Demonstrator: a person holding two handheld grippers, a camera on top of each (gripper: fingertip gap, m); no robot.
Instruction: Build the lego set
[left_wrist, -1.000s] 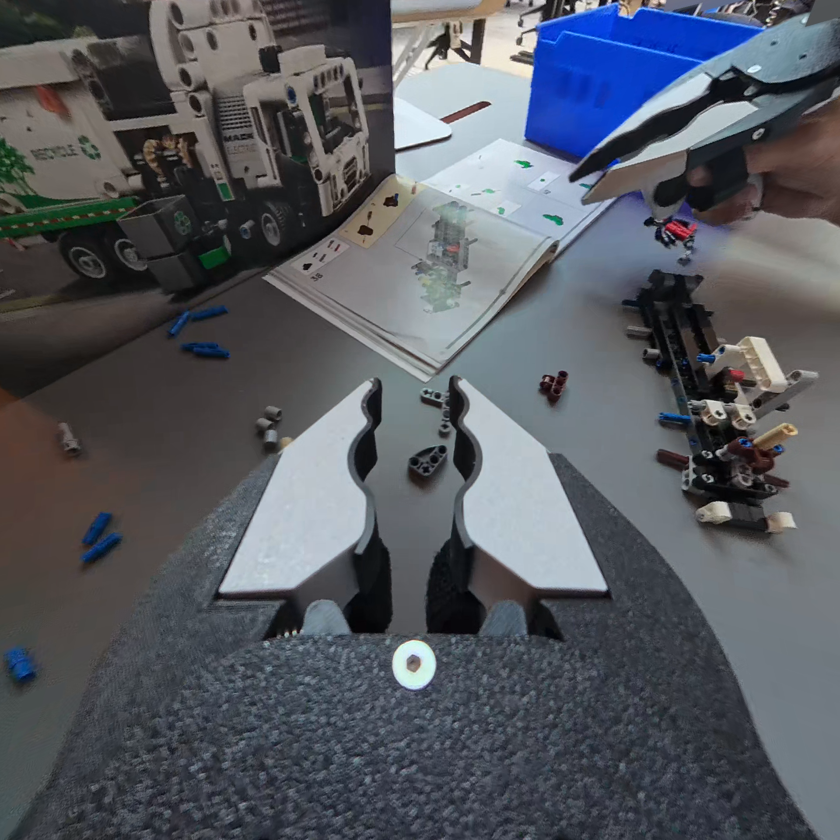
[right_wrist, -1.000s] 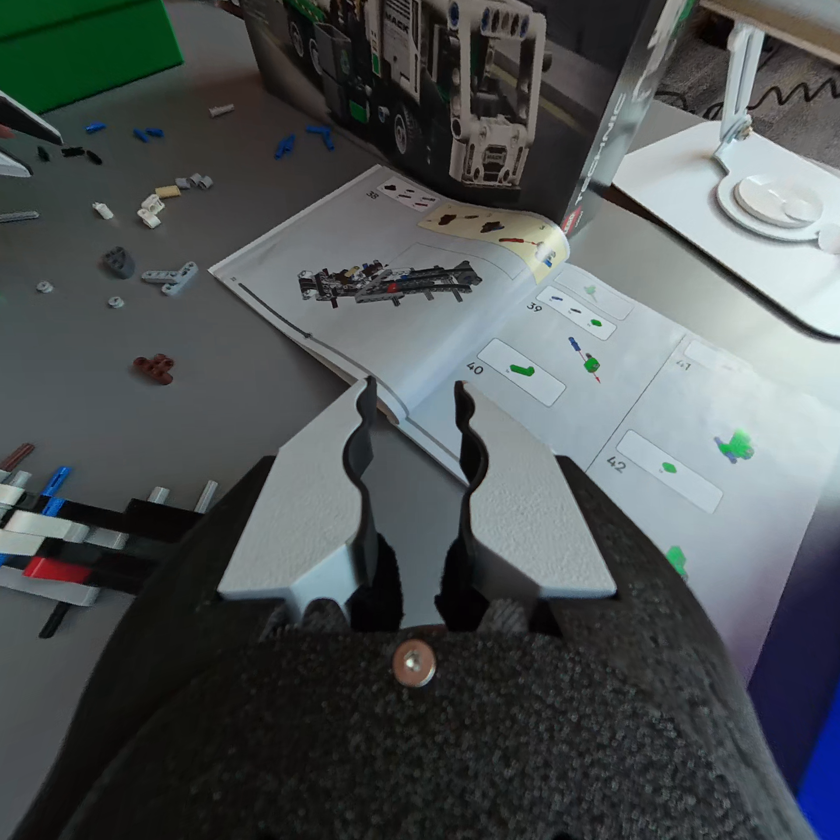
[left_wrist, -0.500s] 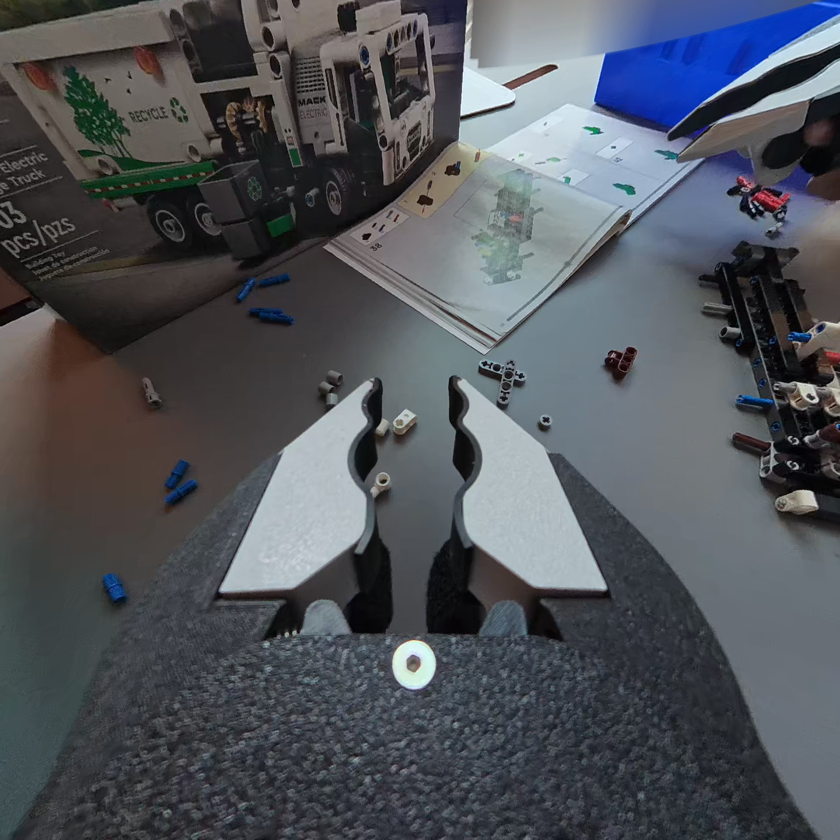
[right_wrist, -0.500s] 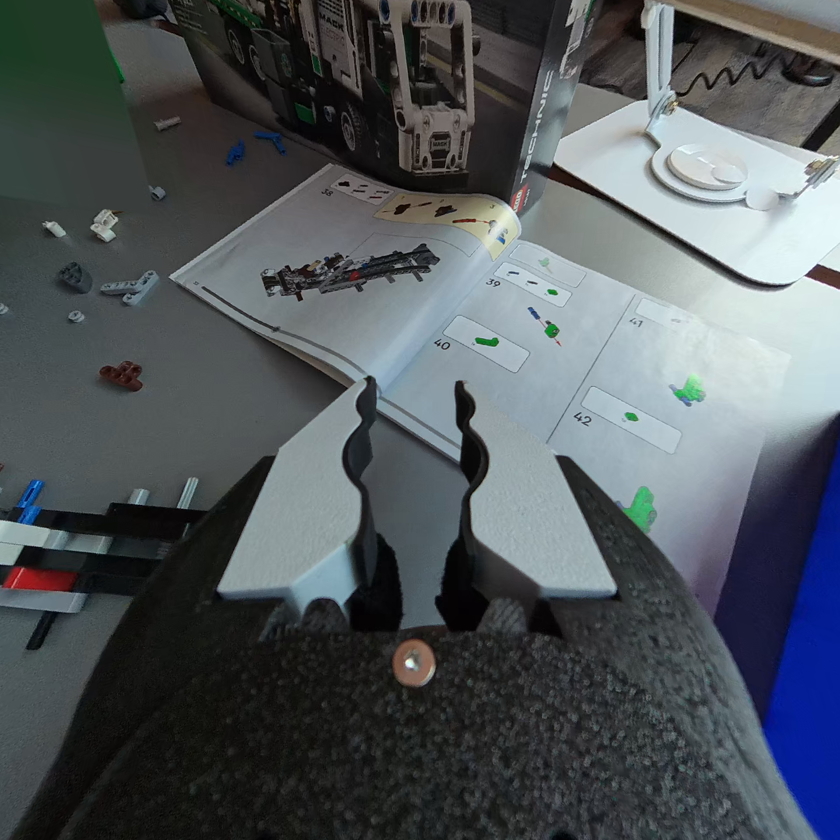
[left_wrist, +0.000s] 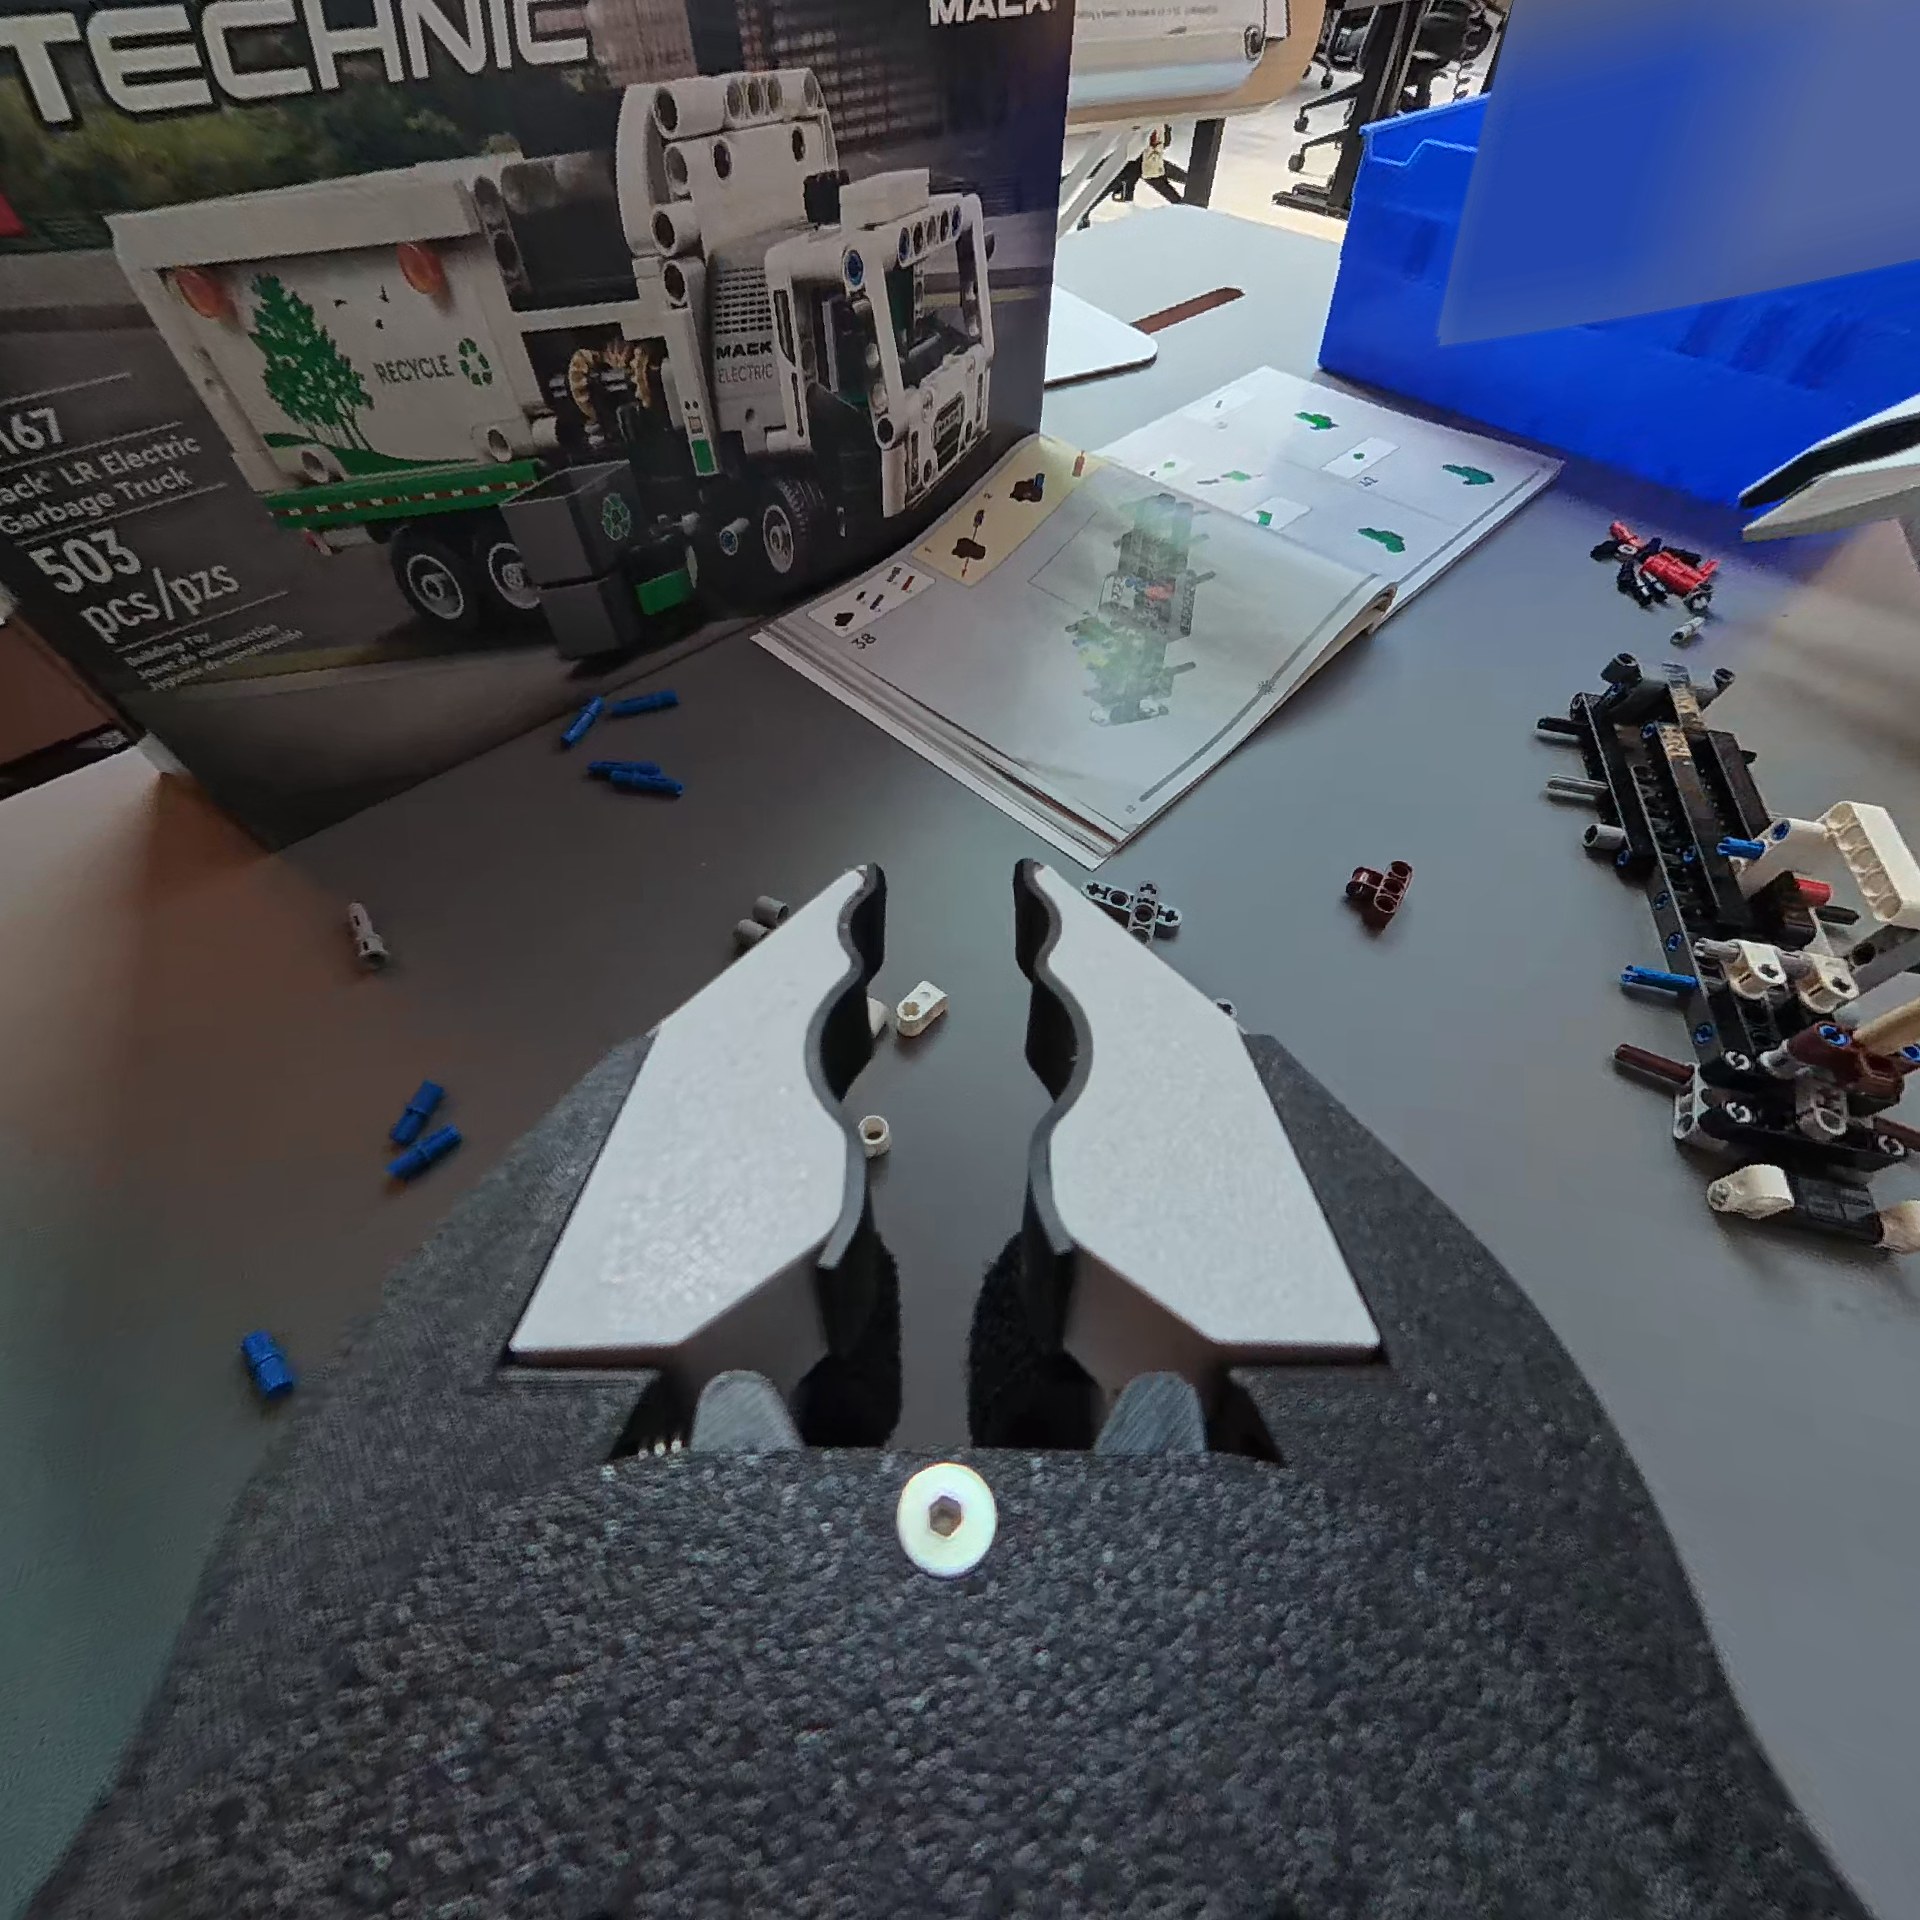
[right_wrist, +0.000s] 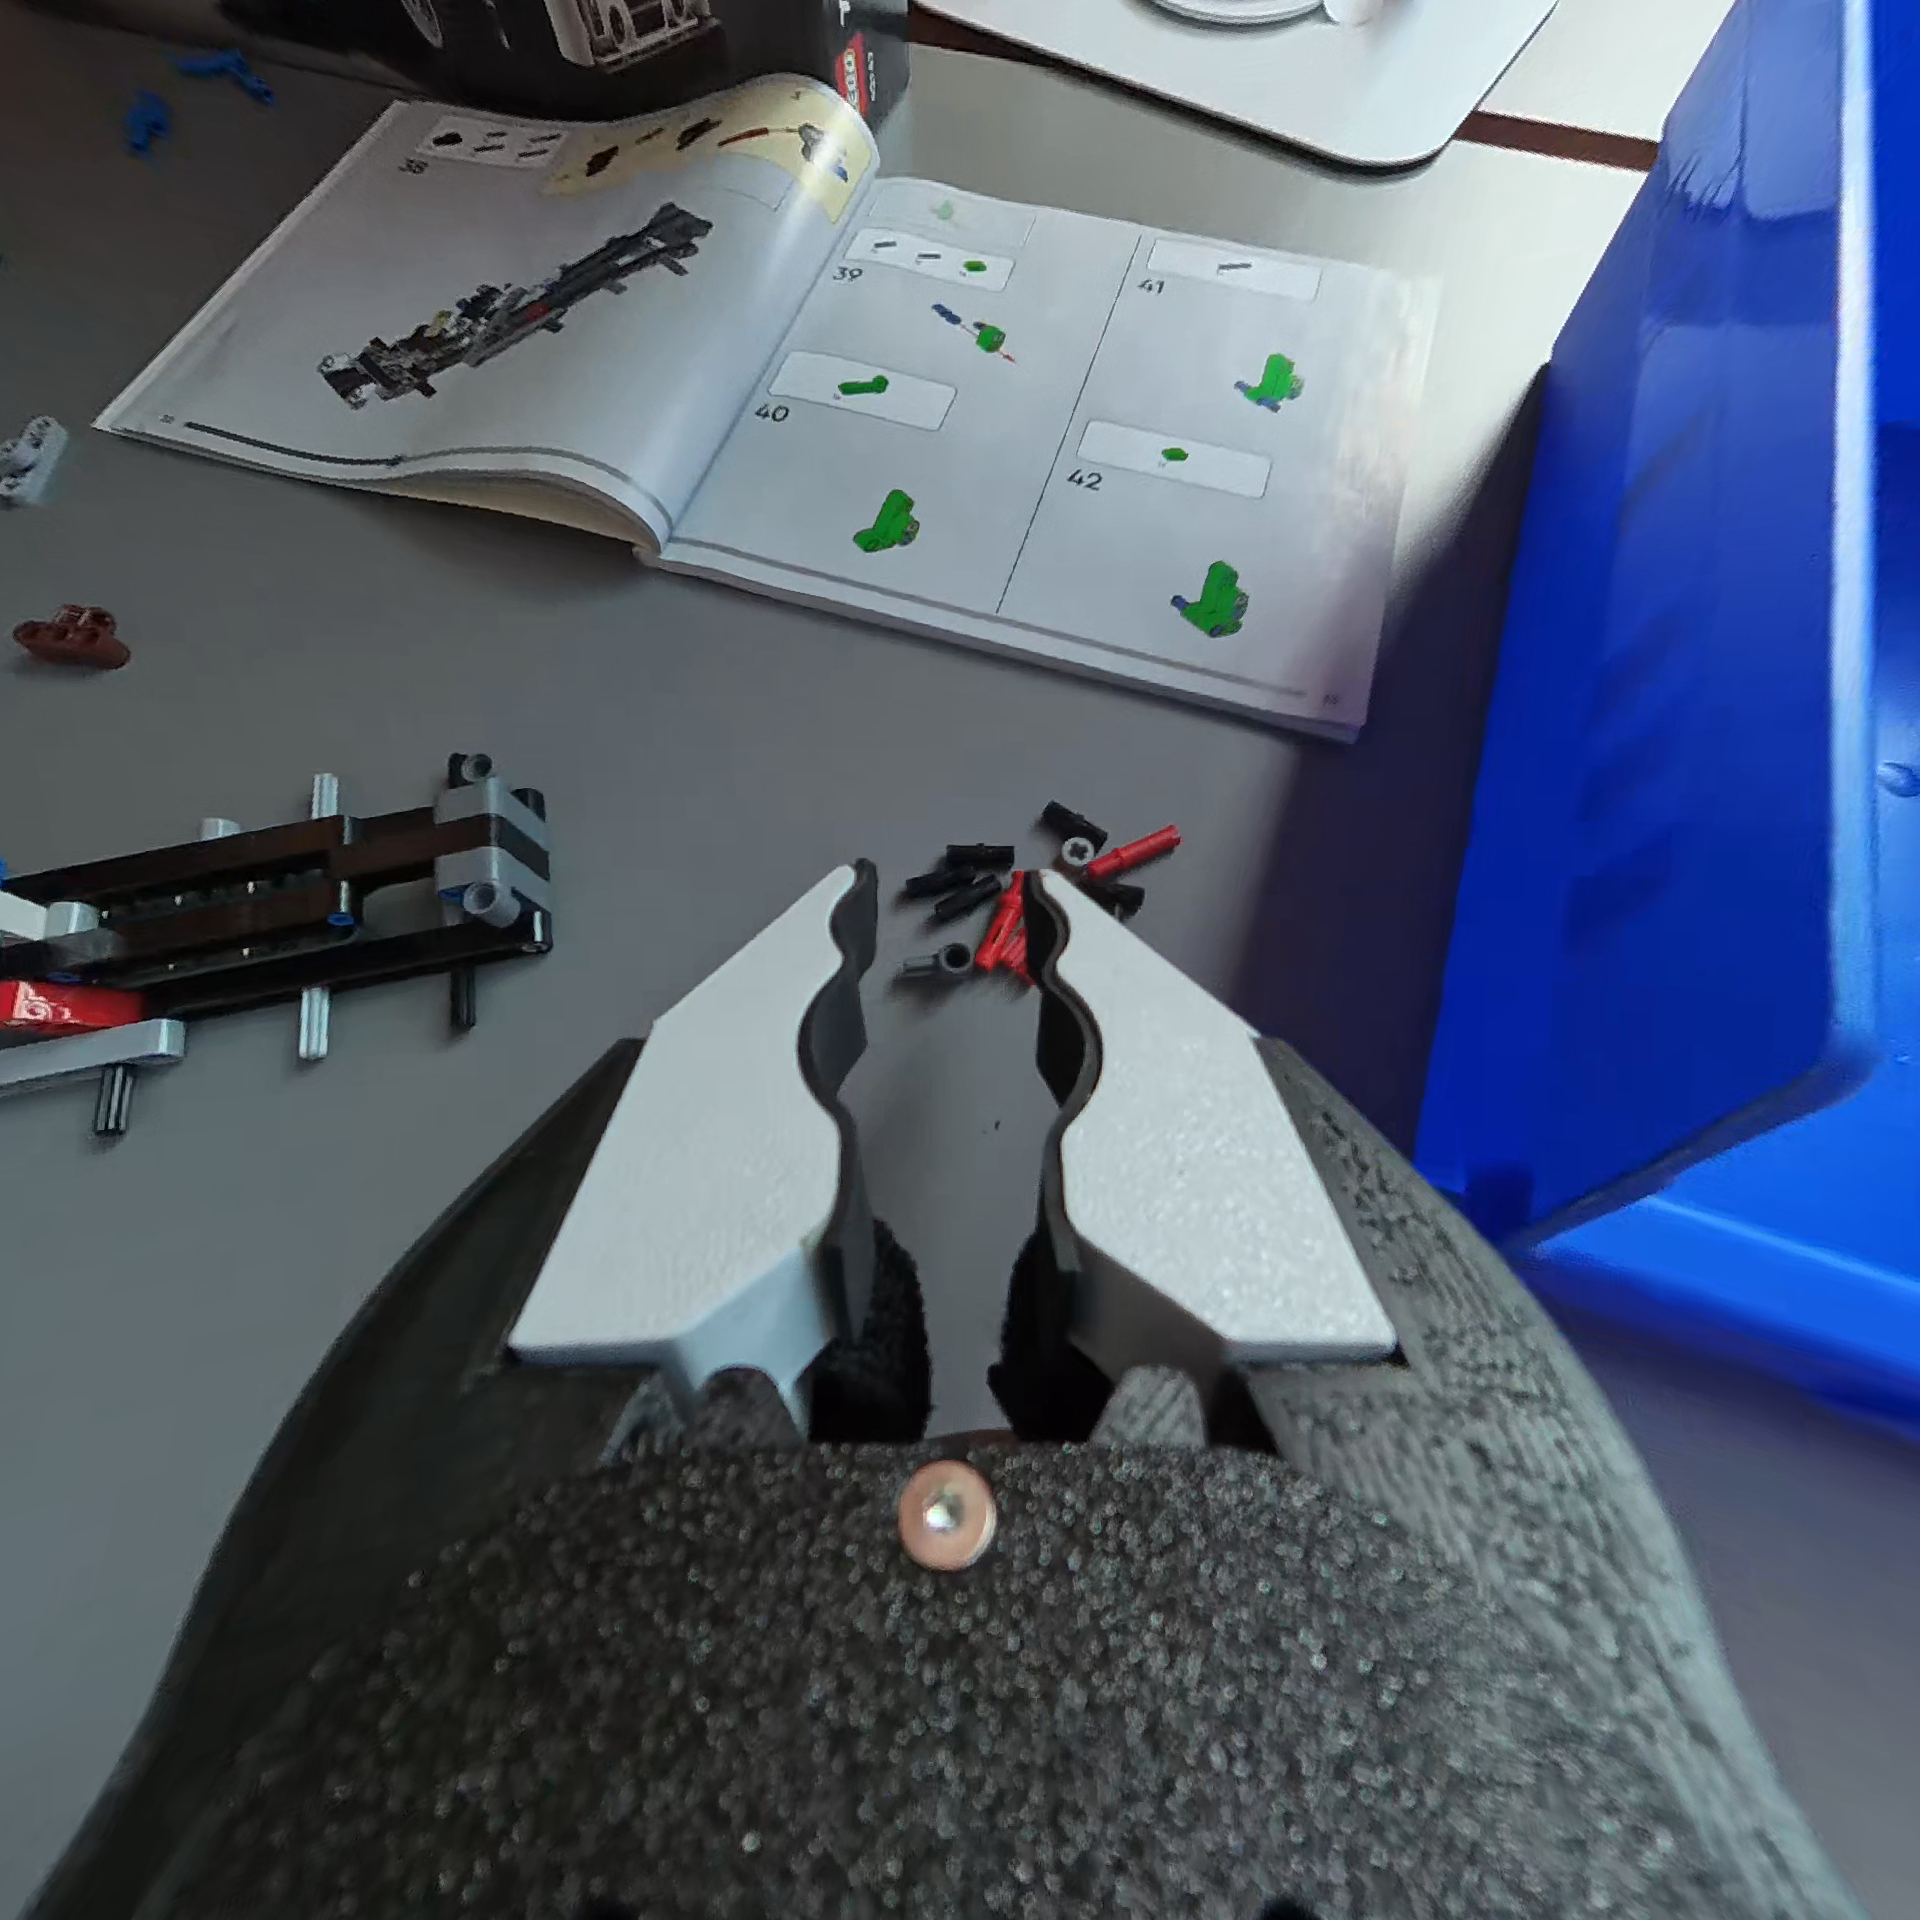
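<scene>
My left gripper (left_wrist: 948, 878) is open and empty above the dark table, with a small cream connector (left_wrist: 921, 1008) and a cream bush (left_wrist: 874, 1135) lying between its fingers. The half-built black chassis (left_wrist: 1725, 914) lies to its right and also shows in the right wrist view (right_wrist: 270, 914). My right gripper (right_wrist: 948, 878) is open and empty, low over a small pile of black and red pins (right_wrist: 1023, 883). It shows far right in the left wrist view (left_wrist: 1839, 478). The open instruction booklet (left_wrist: 1143, 613) lies behind; it also shows in the right wrist view (right_wrist: 790, 374).
The set's box (left_wrist: 520, 364) stands at the back left. A blue bin (right_wrist: 1704, 727) stands close to the right of my right gripper. Loose blue pins (left_wrist: 634, 774), grey bushes (left_wrist: 764, 914), a dark cross piece (left_wrist: 1132, 904) and a dark red connector (left_wrist: 1377, 888) lie scattered.
My left gripper has pulled back and left from the dark pieces to the cream ones. My right gripper has dropped and swung right, from over the booklet to the black and red pins by the bin.
</scene>
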